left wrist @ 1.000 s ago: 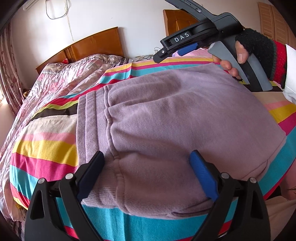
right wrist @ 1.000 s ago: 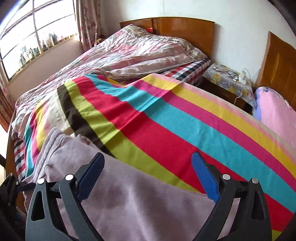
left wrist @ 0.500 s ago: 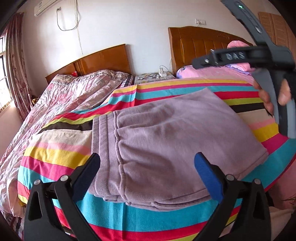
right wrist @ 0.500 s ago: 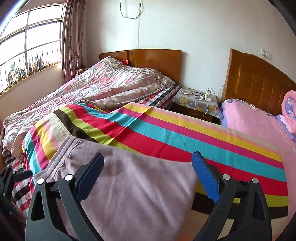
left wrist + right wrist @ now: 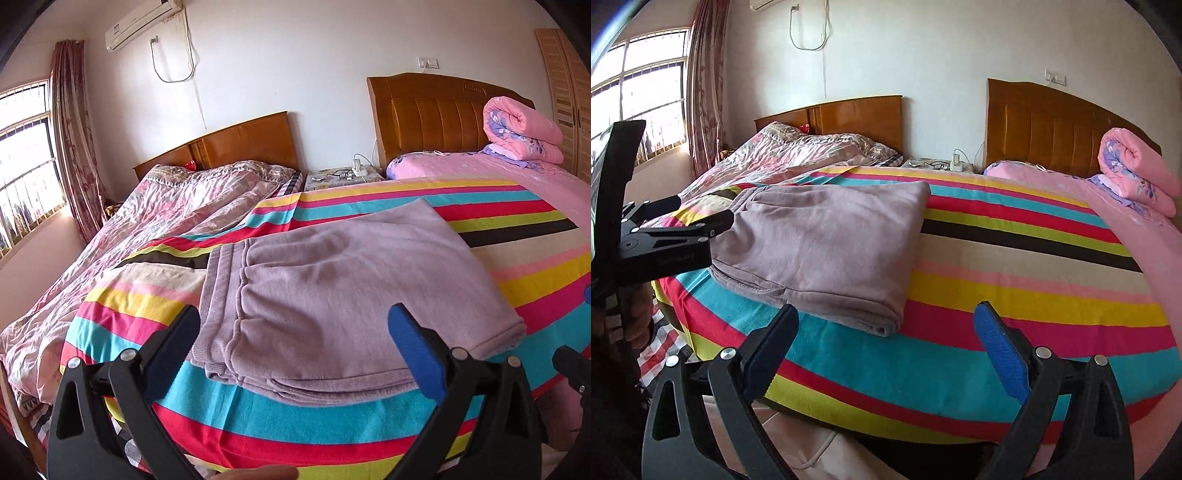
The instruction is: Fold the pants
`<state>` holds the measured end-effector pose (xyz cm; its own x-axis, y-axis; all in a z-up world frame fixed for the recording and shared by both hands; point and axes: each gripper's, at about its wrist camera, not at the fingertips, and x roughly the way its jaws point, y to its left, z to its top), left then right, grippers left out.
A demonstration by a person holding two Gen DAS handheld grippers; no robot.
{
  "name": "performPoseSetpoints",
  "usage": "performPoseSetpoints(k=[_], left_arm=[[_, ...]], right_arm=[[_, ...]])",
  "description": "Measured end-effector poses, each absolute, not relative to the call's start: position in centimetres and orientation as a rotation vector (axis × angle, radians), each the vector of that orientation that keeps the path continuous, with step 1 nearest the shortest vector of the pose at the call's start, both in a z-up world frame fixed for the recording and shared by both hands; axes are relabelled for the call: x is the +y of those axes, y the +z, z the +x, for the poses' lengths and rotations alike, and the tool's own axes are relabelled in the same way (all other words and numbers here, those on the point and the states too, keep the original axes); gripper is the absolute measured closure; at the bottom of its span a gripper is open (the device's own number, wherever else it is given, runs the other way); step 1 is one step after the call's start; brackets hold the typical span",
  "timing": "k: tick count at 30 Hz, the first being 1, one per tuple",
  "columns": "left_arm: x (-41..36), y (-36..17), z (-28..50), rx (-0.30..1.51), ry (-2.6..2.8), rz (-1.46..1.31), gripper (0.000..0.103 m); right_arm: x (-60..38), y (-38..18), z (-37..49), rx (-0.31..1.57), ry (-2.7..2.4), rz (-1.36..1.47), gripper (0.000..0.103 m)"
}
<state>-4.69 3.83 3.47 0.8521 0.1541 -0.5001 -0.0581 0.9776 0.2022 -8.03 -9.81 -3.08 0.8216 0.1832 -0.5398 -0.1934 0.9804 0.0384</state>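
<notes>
The pants [image 5: 332, 295] lie as a flat mauve rectangle of several stacked layers on the striped blanket [image 5: 517, 273] of the bed, waistband ribbing toward nine o'clock in the left wrist view and the long folded edges running along the six o'clock side. In the right wrist view the same bundle [image 5: 827, 243] sits at about ten o'clock, its near corner lying just above the blanket's turquoise stripe.

A second ago the left hand-held gripper [image 5: 299, 347] was low over the cloth, its fingers straddling the waistband corner, while the right one hovered over the far edge. Half a second ago both had begun to lift. Now both have drawn well back toward the foot of the bed: the left one hangs apart from the bundle with its fingers spread wide and nothing between them, and the right hand-held gripper [image 5: 886, 347] is likewise wide and empty, off the bundle toward five o'clock.

The bundle has kept its shape through the release; no layer has sprung open or slid. That reads as the last fold having been set down and let go, so the task looks finished or very nearly so.

Beyond the blanket, the rolled pink quilt [image 5: 521, 129] rests against the headboard [image 5: 424, 114] at two o'clock, and the floral duvet [image 5: 166, 214] covers the neighbouring bed at ten.
</notes>
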Motion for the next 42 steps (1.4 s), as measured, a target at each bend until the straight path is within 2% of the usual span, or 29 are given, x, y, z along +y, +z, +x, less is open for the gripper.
performPoseSetpoints(k=[42], left_arm=[[4.7,2.7,-5.9,0.556,0.064,0.083,0.001]], right_arm=[[-8.6,-3.6,-7.8,0.562,0.189,-0.022,0.011]])
